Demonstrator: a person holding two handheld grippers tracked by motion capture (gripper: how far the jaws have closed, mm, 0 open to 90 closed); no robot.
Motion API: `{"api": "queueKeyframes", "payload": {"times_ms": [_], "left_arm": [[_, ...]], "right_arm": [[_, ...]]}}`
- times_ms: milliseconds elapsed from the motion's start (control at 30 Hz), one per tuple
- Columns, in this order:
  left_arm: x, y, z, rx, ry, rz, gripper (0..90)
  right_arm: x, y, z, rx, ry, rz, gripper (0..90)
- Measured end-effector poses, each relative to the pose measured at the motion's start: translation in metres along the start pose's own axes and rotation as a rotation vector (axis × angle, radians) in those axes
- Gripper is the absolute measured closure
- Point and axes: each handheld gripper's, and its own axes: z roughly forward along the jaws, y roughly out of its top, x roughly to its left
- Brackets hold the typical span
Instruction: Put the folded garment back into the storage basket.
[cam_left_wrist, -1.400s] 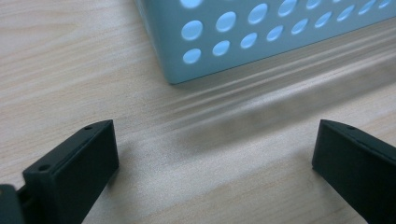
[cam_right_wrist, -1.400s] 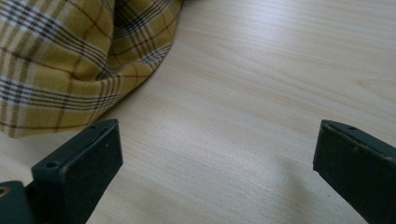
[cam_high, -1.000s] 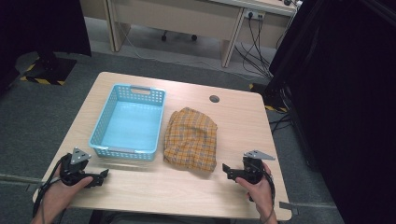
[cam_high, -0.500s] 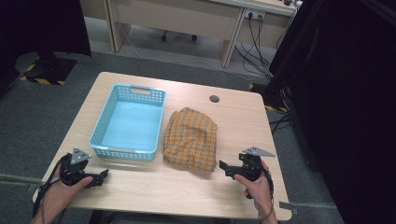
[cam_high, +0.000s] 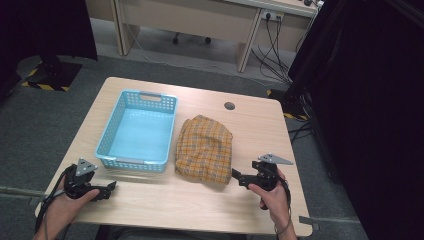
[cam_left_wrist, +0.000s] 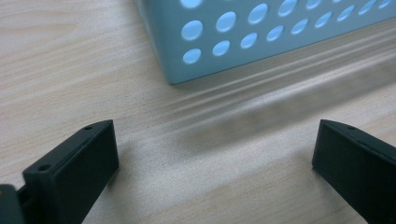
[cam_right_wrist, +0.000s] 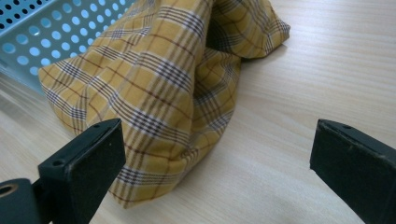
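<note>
The right gripper (cam_high: 235, 175) is held low over the near right part of the table (cam_high: 250, 125), its jaws spread wide and pointed at the near edge of the yellow checked cloth (cam_high: 204, 149). In the right gripper view the same gripper (cam_right_wrist: 215, 172) is seen with nothing between its jaws; the left jaw stands just in front of the cloth's (cam_right_wrist: 154, 88) near corner, and whether it touches the fabric cannot be told. The cloth is seen lying crumpled on the wooden tabletop, just beside the long right wall of the blue perforated basket (cam_high: 107, 140), and contact between the two cannot be made out. The basket (cam_right_wrist: 42, 32) is seen behind the cloth in the right gripper view. The left gripper (cam_high: 111, 187) is held by the left hand (cam_high: 67, 205) at the near left part of the table, just in front of the basket's near wall and apart from it. In the left gripper view its jaws are likewise seen wide apart over bare wood, the left gripper (cam_left_wrist: 215, 163) holding nothing, with a corner of the basket (cam_left_wrist: 261, 32) ahead. The right hand (cam_high: 272, 197) is seen wrapped around the right gripper's handle.
</note>
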Motion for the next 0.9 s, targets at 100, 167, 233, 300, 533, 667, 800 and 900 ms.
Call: {"api": "queueKeyframes", "payload": {"times_ms": [100, 167, 233, 300, 533, 667, 800, 900], "left_arm": [[0.0, 0.0, 0.0, 0.0, 0.0, 0.0, 0.0], [0.0, 0.0, 0.0, 0.0, 0.0, 0.0, 0.0], [0.0, 0.0, 0.0, 0.0, 0.0, 0.0, 0.0], [0.0, 0.0, 0.0, 0.0, 0.0, 0.0, 0.0], [0.0, 0.0, 0.0, 0.0, 0.0, 0.0, 0.0], [0.0, 0.0, 0.0, 0.0, 0.0, 0.0, 0.0], [0.0, 0.0, 0.0, 0.0, 0.0, 0.0, 0.0], [0.0, 0.0, 0.0, 0.0, 0.0, 0.0, 0.0]], "right_arm": [[0.002, 0.003, 0.001, -0.004, 0.01, -0.002, 4.1], [0.004, 0.008, 0.003, -0.011, 0.019, -0.003, 4.1], [0.005, 0.009, 0.003, -0.012, 0.022, -0.005, 4.1], [0.007, 0.012, 0.004, -0.015, 0.027, -0.008, 4.2], [0.01, 0.019, 0.011, -0.015, 0.042, -0.011, 4.7], [0.011, 0.022, 0.014, -0.015, 0.051, -0.01, 5.1], [0.012, 0.024, 0.016, -0.018, 0.059, -0.008, 5.6], [0.013, 0.027, 0.019, -0.017, 0.066, -0.006, 6.1]]}}
